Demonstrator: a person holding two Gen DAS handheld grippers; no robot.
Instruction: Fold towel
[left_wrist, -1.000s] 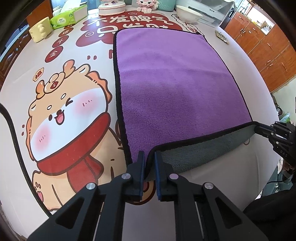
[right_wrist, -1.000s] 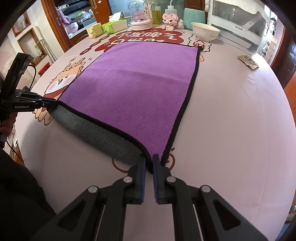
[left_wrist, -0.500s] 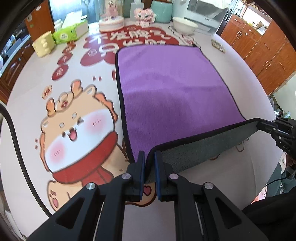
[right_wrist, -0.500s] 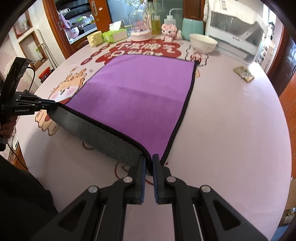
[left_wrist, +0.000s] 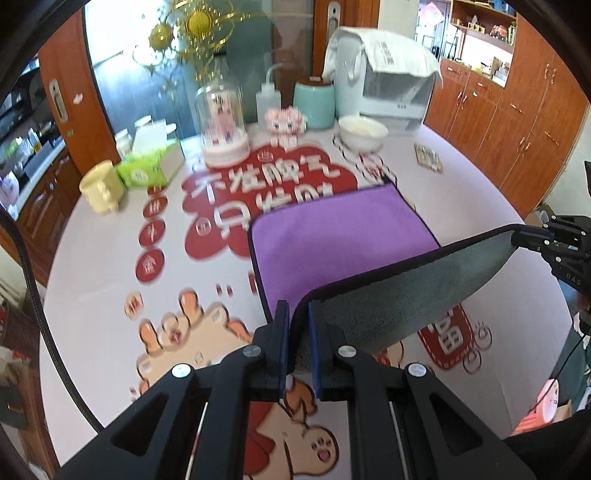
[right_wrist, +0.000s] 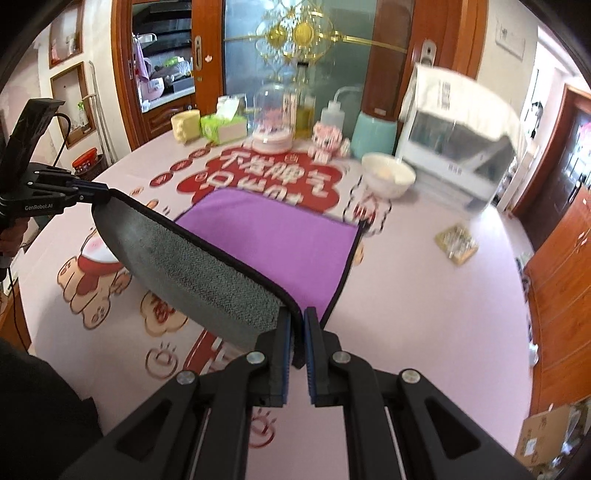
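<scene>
A purple towel (left_wrist: 340, 240) with a grey underside and black edging lies on the table; its far part is flat and its near edge is lifted. My left gripper (left_wrist: 298, 314) is shut on the near left corner. My right gripper (right_wrist: 298, 325) is shut on the near right corner and also shows in the left wrist view (left_wrist: 532, 240). The raised near edge hangs taut between them, with the grey underside (right_wrist: 192, 266) facing me. The left gripper also shows in the right wrist view (right_wrist: 88, 192).
The round table (left_wrist: 103, 266) has a pink cartoon cloth. At its far side stand a yellow mug (left_wrist: 101, 186), a green tissue box (left_wrist: 151, 166), a glass dome (left_wrist: 223, 122), a squeeze bottle (left_wrist: 269, 103), a teal jar (left_wrist: 316, 103), a white bowl (left_wrist: 362, 131) and a white appliance (left_wrist: 388, 85). A small coaster (right_wrist: 456, 242) lies right.
Both grippers have lifted the towel's near edge higher and carried it toward the far side. More grey underside shows and less purple top is visible.
</scene>
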